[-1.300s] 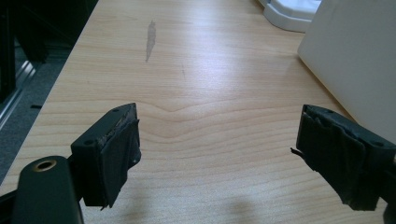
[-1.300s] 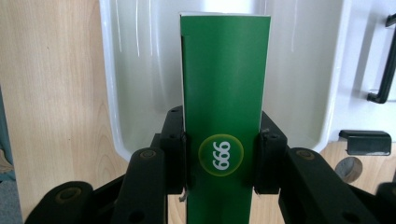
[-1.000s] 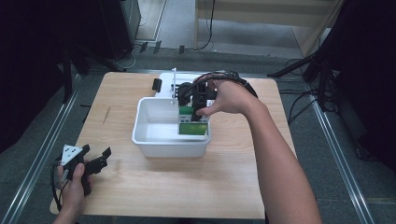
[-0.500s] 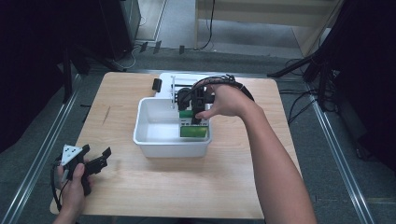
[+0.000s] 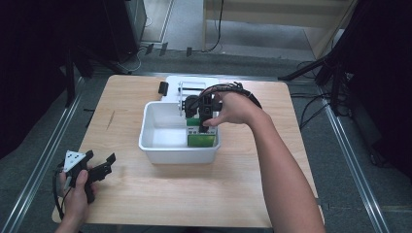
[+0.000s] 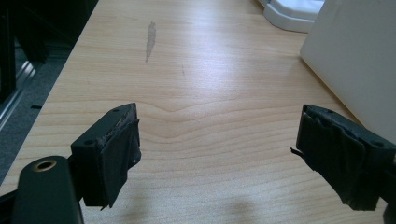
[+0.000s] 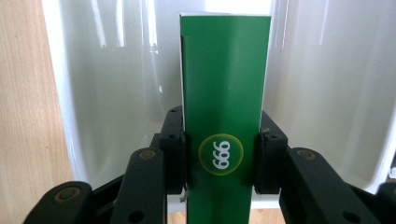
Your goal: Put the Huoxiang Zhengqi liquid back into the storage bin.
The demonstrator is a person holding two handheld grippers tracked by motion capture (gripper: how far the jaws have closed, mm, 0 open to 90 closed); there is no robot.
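A green box (image 7: 222, 121) with a round yellow-ringed "999" mark stands clamped between the black jaws of my right gripper (image 7: 220, 156), over the inside of a white plastic tub (image 7: 327, 84). From above, that green box (image 5: 201, 139) sits in the near right corner of the tub (image 5: 160, 145), with my right gripper (image 5: 205, 115) on it. My left gripper (image 5: 99, 165) rests at the table's near left corner, jaws wide apart. Its own view shows the left gripper (image 6: 217, 140) with only bare wood between the pads.
A white tray (image 5: 192, 81) with a wire frame stands behind the tub, and a small black object (image 5: 163, 88) lies to its left. The tub's white wall (image 6: 355, 56) rises close to the left gripper's right jaw. Metal rails run along both table sides.
My right hand has moved slightly toward the near side of the tub with the green box. The left gripper has stayed where it was.
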